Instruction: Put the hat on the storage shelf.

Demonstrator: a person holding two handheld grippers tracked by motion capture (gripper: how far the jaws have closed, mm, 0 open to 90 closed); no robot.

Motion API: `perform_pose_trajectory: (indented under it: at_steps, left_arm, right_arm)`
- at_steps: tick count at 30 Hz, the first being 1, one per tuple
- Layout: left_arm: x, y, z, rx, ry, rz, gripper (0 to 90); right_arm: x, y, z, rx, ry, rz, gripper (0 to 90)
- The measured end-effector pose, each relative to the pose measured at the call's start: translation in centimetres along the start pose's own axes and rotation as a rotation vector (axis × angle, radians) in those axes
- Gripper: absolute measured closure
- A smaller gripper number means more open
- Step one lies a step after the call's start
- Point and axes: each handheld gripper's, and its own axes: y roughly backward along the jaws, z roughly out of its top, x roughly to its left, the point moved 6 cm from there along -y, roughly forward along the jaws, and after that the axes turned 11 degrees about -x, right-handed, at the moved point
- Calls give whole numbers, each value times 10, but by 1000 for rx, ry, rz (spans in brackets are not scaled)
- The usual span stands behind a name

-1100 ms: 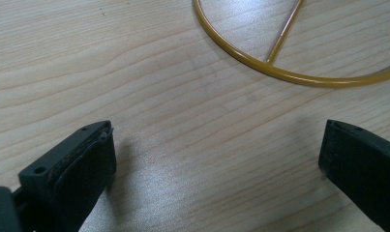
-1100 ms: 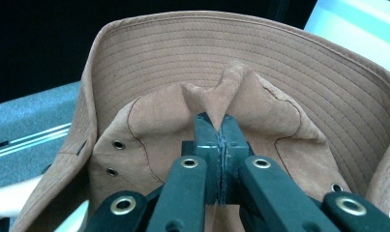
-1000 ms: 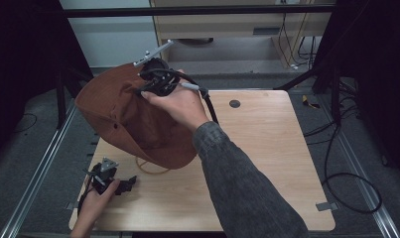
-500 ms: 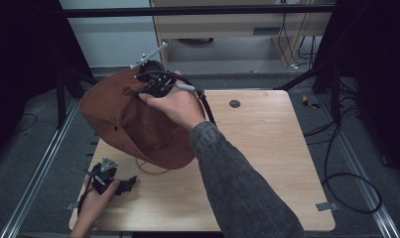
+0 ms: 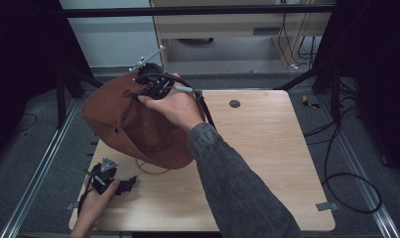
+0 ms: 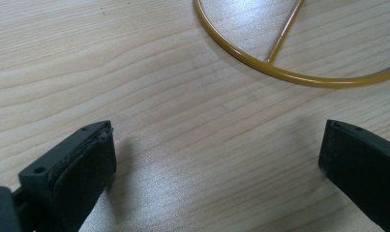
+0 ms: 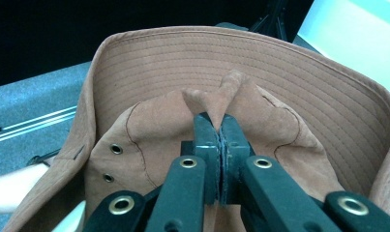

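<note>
The right gripper (image 5: 149,85) has its jaws pinched tight on a fold of cloth at the crown of a brown hat (image 5: 133,124). In the right gripper view the two black jaws meet with a thin ridge of fabric squeezed between them, and the hat (image 7: 260,77) spreads out beyond, its stitched brim curving up behind the crown and two small metal eyelets (image 7: 112,162) showing on the left side. From above, the hat hangs over the far left part of the wooden table (image 5: 267,148), lifted at the top by the gripper, its lower brim down near the tabletop (whether it actually touches the wood is hard to tell from this angle). The person's right hand (image 5: 172,106) wraps the gripper, and a grey sleeve (image 5: 237,188) runs back to the bottom edge.

The left gripper (image 5: 119,183) sits low at the near left corner of the table, held in the left hand (image 5: 93,201), its jaws spread wide with nothing between them. In the left gripper view bare wood lies between the jaws, and a thin yellow cord (image 6: 260,67) loops on the table just beyond them. From above that cord (image 5: 150,170) peeks out beneath the hat's lower edge.
</note>
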Motion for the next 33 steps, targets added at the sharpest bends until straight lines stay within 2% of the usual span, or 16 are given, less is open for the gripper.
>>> perform_pose_trajectory:
  at_steps: [16, 27, 33]
  left_arm:
    - [0, 0, 0, 0, 1, 2, 0]
    - [0, 0, 0, 0, 1, 1, 0]
    - [0, 0, 0, 0, 1, 1, 0]
  right_arm:
    - [-1, -3, -4, -17, -21, 5, 831]
    - [-3, 3, -6, -21, -29, 7, 778]
    - [-3, 10, -6, -28, -33, 1, 717]
